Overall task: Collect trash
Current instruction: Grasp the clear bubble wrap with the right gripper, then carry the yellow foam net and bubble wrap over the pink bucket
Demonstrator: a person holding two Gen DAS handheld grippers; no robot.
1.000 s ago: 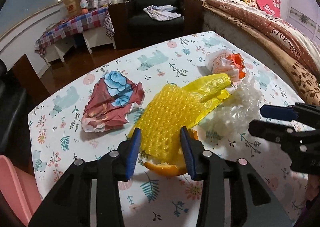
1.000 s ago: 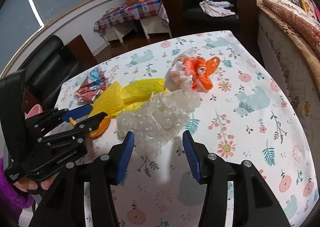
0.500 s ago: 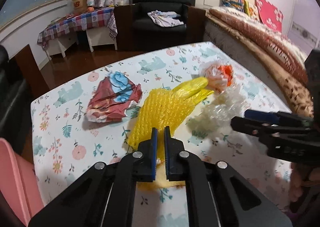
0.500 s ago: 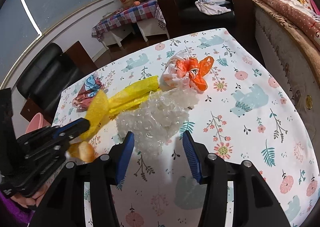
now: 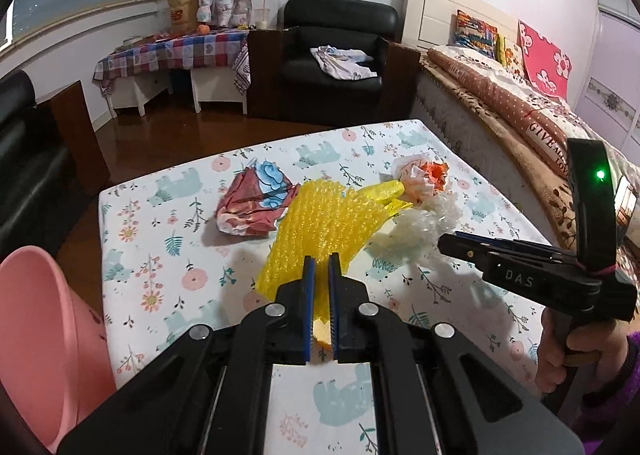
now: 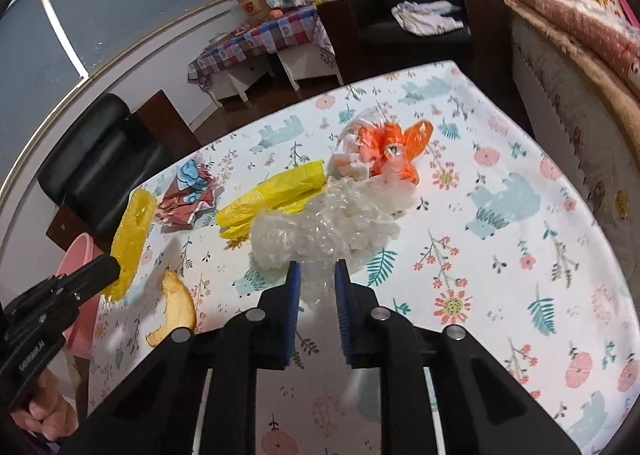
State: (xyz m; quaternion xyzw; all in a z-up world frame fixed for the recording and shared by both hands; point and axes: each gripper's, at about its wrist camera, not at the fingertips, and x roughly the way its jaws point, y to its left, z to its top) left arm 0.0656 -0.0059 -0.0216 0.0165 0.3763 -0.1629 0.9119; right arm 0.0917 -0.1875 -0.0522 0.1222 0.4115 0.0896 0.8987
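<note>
Left gripper (image 5: 321, 275): jaws pinched narrow on the yellow wrap (image 5: 320, 223). A second ago they stood wide on either side of it; half a second ago they were already clamped. The wrap now hangs lifted off the cloth, seen edge-on in the right view, where before it lay flat over the peel (image 6: 176, 311). The peel now lies bare on the table (image 6: 500, 255), just below the raised wrap.

Right gripper (image 6: 316, 283): jaws have just been closing, from wide half a second ago to narrow now, with the near edge of the clear wrap (image 6: 324, 231) between the blue pads. The wrap rests on the table in the same spot as before.

Unmoved since the earlier frames: yellow bag (image 6: 276, 191) touching the clear wrap's far left side; orange-and-white bag (image 6: 384, 159) just beyond it; red-and-blue wrapper (image 5: 256, 199) left of the yellow wrap. Pink bin (image 5: 44, 339) at the table's near left corner.
</note>
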